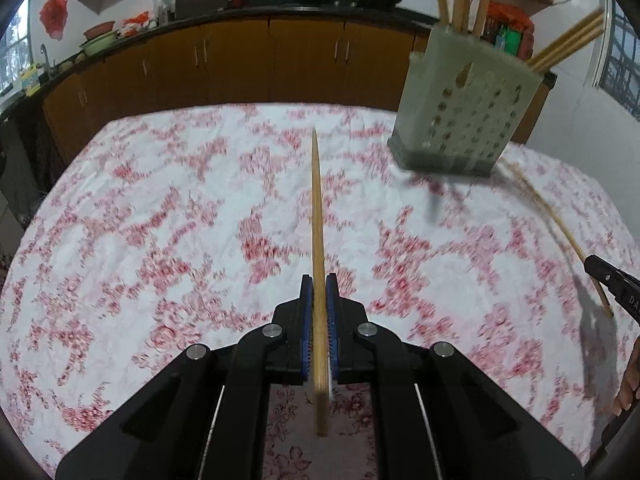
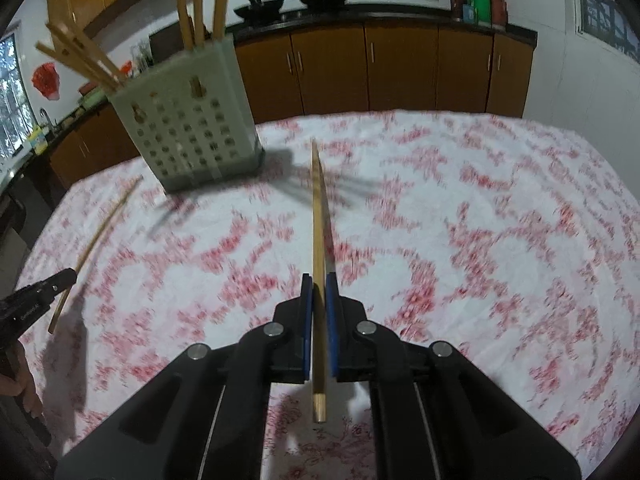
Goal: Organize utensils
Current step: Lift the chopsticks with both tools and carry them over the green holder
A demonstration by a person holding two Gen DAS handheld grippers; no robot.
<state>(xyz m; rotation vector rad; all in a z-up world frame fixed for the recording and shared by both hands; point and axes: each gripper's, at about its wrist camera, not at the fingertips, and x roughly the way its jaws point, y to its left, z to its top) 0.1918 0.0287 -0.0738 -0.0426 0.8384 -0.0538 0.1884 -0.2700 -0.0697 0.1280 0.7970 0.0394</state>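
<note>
Over the table: both grippers hang above a floral cloth (image 1: 160, 208), each angled downward toward it.
Left gripper (image 1: 319, 284): blue pads clamped on a chopstick (image 1: 317, 208) that runs straight out ahead, its tapered tip over the cloth's middle.
Right gripper (image 2: 319, 284): pads pressed together on a second chopstick (image 2: 319, 216), its tip reaching toward the holder's shadow.
Holder (image 2: 188, 128): pale perforated box standing near the far edge of the table, several chopsticks upright or leaning inside it.
Holder from the left view: same box (image 1: 460, 120), to the right of the left chopstick's tip.
Open room: broad bare cloth left of the left gripper and right of the right gripper.
Table edges: far edge (image 2: 400, 114) runs close before the brown cabinets (image 1: 240, 64); the cloth curves away on both sides.
Blur: the cloth pattern is smeared in both views.
</note>
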